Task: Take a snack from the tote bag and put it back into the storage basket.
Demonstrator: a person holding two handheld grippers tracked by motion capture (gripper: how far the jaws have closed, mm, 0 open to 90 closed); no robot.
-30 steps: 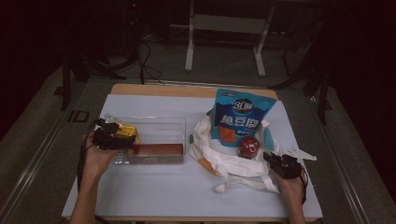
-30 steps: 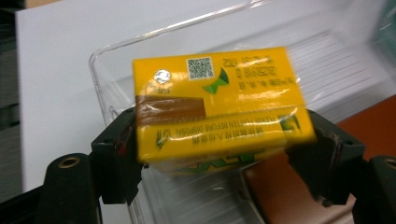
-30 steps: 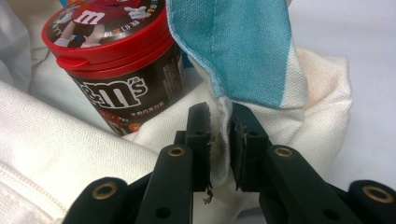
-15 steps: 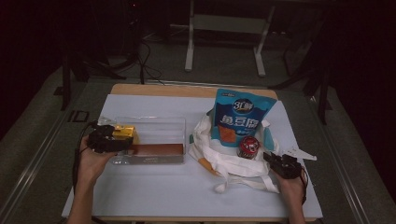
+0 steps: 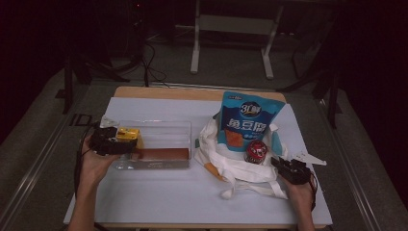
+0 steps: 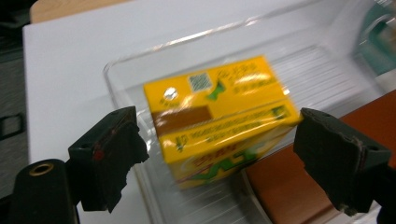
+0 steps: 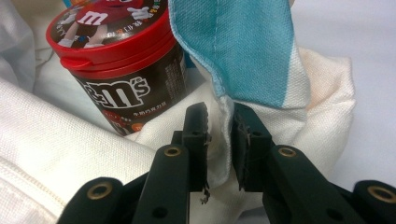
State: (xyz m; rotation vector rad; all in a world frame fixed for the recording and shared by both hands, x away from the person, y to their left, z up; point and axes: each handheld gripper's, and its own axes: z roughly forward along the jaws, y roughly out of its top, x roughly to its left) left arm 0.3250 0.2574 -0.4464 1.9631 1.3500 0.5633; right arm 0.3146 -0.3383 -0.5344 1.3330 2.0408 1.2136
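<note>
Between left tongs (image 6: 219, 154): yellow carton (image 6: 219, 123) (untouched, jaws just opening); in clear tray (image 6: 140, 70).

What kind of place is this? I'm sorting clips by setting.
Probably a recording workspace, not a home: a table under a white sheet, dark surroundings, a metal stand behind, and loose cables on the grey floor.

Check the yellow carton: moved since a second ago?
Yes. The yellow carton now sits inside the clear bin at its left end, a little right of before; the left gripper jaws have just been opening.
</note>
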